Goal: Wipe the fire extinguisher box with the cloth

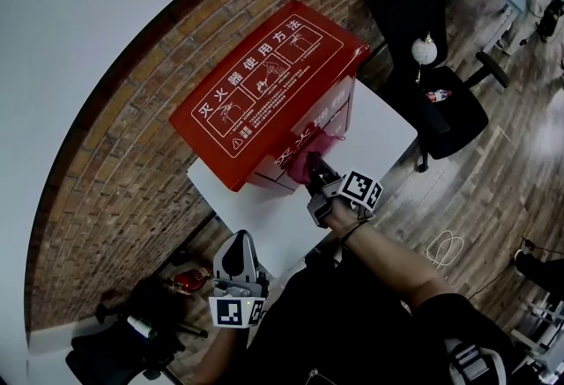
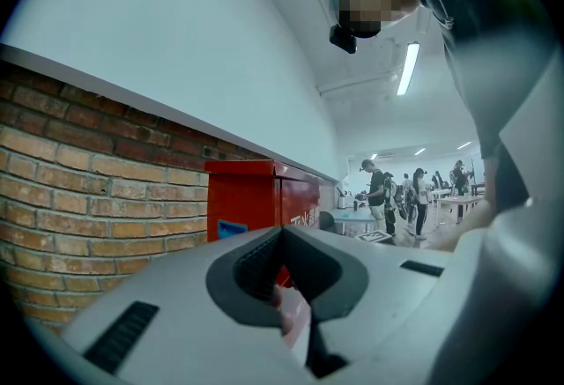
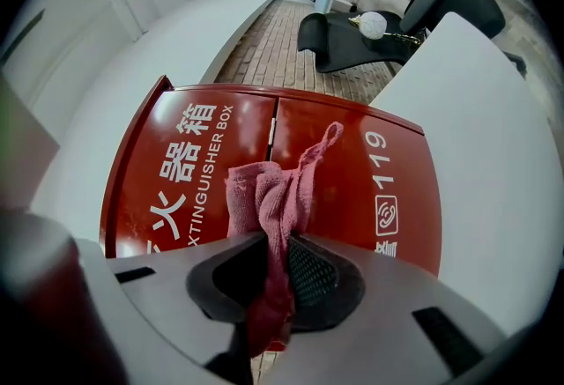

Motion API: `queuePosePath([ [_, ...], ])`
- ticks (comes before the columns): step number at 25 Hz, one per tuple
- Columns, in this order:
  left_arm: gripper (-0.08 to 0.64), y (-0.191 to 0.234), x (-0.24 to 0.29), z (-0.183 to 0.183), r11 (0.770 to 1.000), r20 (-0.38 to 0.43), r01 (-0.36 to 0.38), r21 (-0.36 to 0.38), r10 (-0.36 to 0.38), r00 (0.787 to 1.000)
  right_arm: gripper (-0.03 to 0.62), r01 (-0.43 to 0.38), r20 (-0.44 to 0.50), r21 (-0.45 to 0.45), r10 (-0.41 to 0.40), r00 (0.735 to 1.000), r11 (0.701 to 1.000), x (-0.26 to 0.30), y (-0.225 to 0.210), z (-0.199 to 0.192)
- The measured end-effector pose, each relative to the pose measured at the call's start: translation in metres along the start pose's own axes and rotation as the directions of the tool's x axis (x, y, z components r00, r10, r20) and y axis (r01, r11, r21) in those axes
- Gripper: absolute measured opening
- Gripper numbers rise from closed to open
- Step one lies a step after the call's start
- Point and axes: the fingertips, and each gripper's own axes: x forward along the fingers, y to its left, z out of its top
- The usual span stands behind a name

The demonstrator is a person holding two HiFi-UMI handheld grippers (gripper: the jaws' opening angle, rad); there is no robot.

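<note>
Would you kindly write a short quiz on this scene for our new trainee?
1. What is the right gripper clamped on? A) sponge B) cloth C) nothing
2. True or false: the left gripper touches the box.
3. Fill in: the box stands on a white ____.
Key: 1 B. 2 false, it hangs apart from the box. 3 table.

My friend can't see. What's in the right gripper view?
The right gripper holds a pink cloth in its jaws, bunched in front of the red fire extinguisher box. White letters and 119 mark the box; a black chair stands beyond.
</note>
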Motion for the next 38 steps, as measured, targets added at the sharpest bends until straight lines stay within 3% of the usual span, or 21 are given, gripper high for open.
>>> queuePosePath([
  [11,0.038,-0.001,-0.001,-0.005,1.0,-0.035,-0.018,-0.017,0.017,0.999,0.067,0.029,-0.004,0.005,-0.029,1.0,1.0,0.002,-0.015,-0.001],
  [26,0.038,0.002,-0.005,0.0,1.0,-0.011,-0.023,0.0,0.023,1.0,0.067,0.094,0.001,0.01,-0.094,0.996,0.996,0.002,-0.042,-0.004],
  [38,0.038,0.004,-0.005,-0.005,1.0,-0.06,-0.031,-0.002,0.031,0.998,0.067,0.157,-0.01,-0.006,-0.157,0.988,0.988,0.005,-0.074,-0.007],
])
